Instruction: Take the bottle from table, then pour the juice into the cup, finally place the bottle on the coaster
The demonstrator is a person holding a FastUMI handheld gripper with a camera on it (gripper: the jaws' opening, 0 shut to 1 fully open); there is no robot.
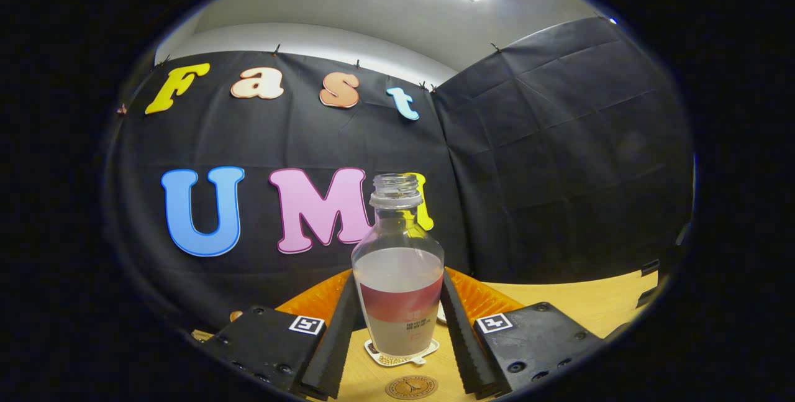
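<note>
Bottle [398, 278]: uncapped, part-full, upright on coaster [402, 352] at 12 o'clock between jaws, seemingly gripped. Final placing step; next, release.

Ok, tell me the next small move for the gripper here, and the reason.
Probably open the fingers and back away. The bottle stands upright between the gripper fingers, its base on the pale coaster on the table, its neck uncapped, liquid inside. Whether its base rests fully down I cannot tell, so release gently.
</note>
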